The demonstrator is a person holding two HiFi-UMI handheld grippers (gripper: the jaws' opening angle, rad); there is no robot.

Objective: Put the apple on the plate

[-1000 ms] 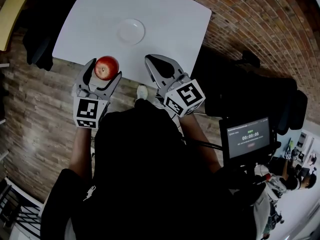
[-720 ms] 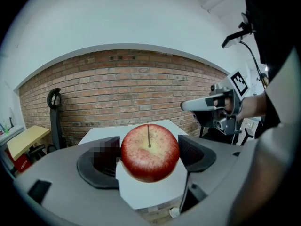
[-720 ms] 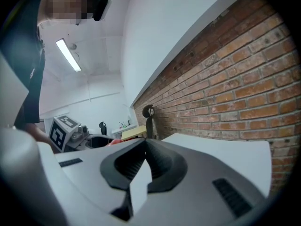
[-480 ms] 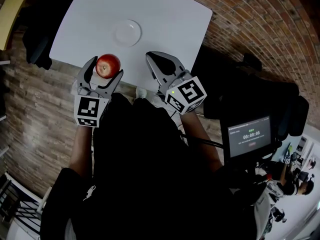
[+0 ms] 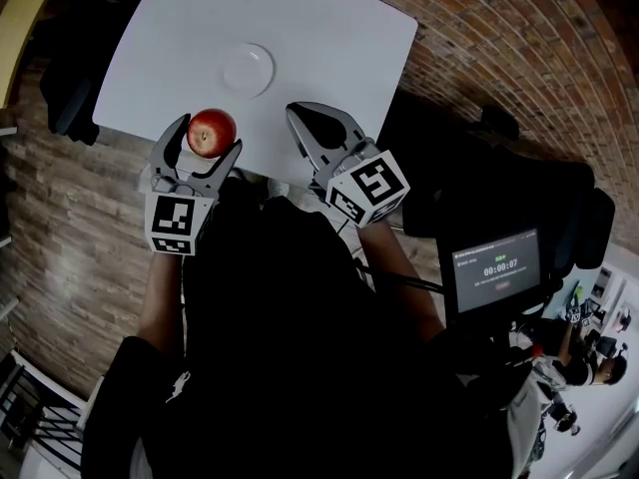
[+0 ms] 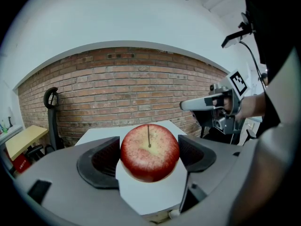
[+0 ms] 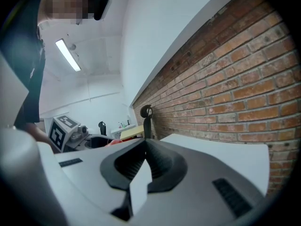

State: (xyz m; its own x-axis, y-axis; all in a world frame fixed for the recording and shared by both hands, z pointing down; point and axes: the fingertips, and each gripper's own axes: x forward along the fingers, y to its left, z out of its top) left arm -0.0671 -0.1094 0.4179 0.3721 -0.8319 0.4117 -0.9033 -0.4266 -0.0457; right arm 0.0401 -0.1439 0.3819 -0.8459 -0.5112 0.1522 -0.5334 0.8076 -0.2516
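One legible item noted. A dark screen (image 5: 496,270) at the person's right side carries a timer in pale digits, reading 00:00:07 as far as can be made out. The smaller line above the digits and the red patch below them are too small to read. The marker cube (image 5: 171,225) of the left gripper (image 5: 208,136) and the marker cube (image 5: 368,190) of the right gripper (image 5: 321,126) bear black-and-white square patterns only, not readable as text.

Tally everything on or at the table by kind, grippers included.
Apple: 1, clamped in the left gripper
Plate: 1, bare
Table: 1
Grippers: 2, the left gripper and the right gripper, whose jaws are together on nothing
Total: 5
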